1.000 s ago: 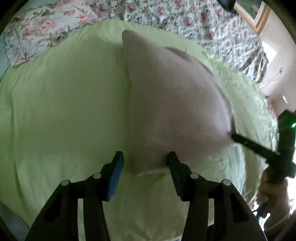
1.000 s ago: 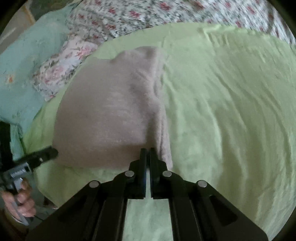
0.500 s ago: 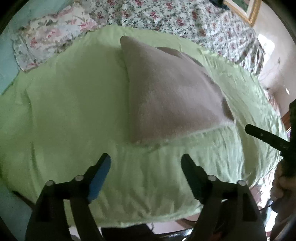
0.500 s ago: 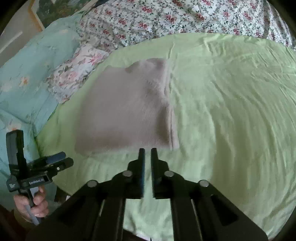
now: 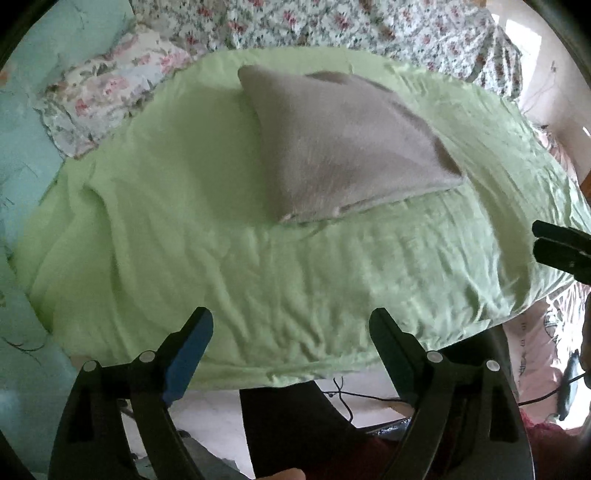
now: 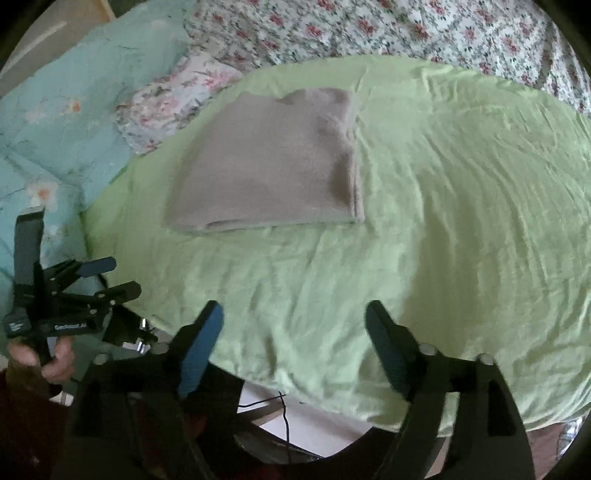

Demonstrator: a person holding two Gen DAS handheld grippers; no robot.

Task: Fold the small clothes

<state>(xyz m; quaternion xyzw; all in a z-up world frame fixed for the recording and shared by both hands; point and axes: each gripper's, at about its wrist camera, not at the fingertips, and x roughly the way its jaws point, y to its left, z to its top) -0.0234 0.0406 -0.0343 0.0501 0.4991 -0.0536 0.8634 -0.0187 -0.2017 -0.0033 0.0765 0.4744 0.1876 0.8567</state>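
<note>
A small beige garment (image 5: 343, 147) lies folded flat in a neat rectangle on the light green sheet (image 5: 221, 240); it also shows in the right wrist view (image 6: 273, 162). My left gripper (image 5: 291, 325) is open and empty, held back over the sheet's near edge, well short of the garment. My right gripper (image 6: 293, 321) is open and empty too, also back at the near edge. The left gripper shows from the side in the right wrist view (image 6: 114, 277), and the right gripper's tips show at the right edge of the left wrist view (image 5: 550, 243).
A floral quilt (image 5: 332, 26) covers the bed behind the sheet. A floral pillow (image 5: 110, 96) and a pale blue blanket (image 6: 74, 110) lie to the left. Cables and floor show below the sheet's near edge (image 6: 280, 402).
Both grippers let go of the garment and drew back toward the near edge. The right gripper went from shut to open. The garment now lies flat and still.
</note>
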